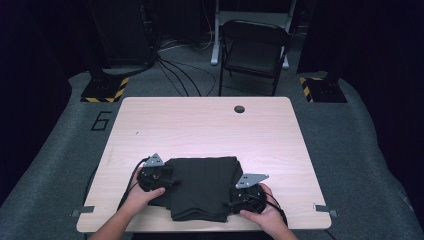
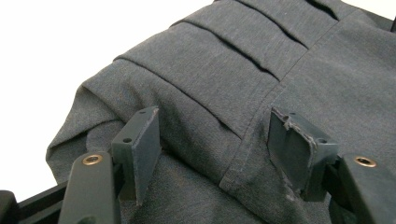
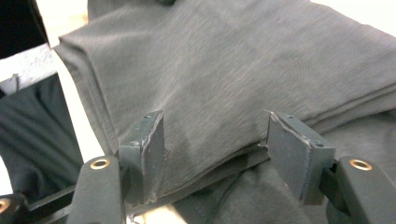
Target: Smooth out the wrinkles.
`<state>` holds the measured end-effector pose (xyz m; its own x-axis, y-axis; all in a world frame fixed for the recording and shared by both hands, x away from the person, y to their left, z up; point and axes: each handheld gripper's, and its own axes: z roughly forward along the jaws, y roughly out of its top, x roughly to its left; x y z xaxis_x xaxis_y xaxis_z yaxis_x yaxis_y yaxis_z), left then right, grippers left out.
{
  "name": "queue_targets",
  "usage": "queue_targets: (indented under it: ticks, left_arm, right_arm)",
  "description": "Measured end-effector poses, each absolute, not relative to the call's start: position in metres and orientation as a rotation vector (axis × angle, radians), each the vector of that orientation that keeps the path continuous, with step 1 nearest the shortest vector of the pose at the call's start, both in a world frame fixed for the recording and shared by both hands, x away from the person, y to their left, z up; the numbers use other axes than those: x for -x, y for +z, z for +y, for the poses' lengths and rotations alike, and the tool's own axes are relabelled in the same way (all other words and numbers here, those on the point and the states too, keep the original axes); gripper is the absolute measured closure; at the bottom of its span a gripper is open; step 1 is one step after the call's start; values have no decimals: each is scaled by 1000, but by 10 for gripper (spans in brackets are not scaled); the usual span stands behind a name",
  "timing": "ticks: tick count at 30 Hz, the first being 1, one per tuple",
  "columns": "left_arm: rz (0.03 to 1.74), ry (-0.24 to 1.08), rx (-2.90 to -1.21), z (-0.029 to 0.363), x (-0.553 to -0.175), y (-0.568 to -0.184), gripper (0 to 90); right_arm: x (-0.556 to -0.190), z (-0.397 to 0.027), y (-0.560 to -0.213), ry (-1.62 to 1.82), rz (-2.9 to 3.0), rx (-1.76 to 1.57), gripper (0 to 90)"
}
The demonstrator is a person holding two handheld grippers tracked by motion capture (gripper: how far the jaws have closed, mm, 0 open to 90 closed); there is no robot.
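Note:
A dark grey folded garment (image 1: 202, 187) lies on the light wooden table (image 1: 200, 125) near its front edge. My left gripper (image 1: 167, 177) rests at the garment's left side. Seen close in the left gripper view, its jaws stand wide apart over the pleated cloth (image 2: 233, 70), and the left gripper (image 2: 215, 149) is open, its pads clear of the fabric. My right gripper (image 1: 235, 195) sits at the garment's right front corner. In the right gripper view, the right gripper (image 3: 215, 149) is open, with the stacked folded edge of the garment (image 3: 224, 60) lying between its pads.
A round cable hole (image 1: 239, 109) sits near the table's far edge. Beyond the table stand a black folding chair (image 1: 252, 50) and floor cables (image 1: 175, 70). The table's front edge runs just below the garment.

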<state>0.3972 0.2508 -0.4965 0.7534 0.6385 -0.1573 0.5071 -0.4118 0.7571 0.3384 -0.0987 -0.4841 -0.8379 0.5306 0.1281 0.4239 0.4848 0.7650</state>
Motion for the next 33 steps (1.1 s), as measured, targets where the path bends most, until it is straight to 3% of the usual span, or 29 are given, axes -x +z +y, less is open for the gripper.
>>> queue_targets:
  ticks: [33]
  left_arm:
    - [896,278,-2003,275,-390,-477,356]
  right_arm:
    - [-358,-136,-482,1239,2342,-1083,359]
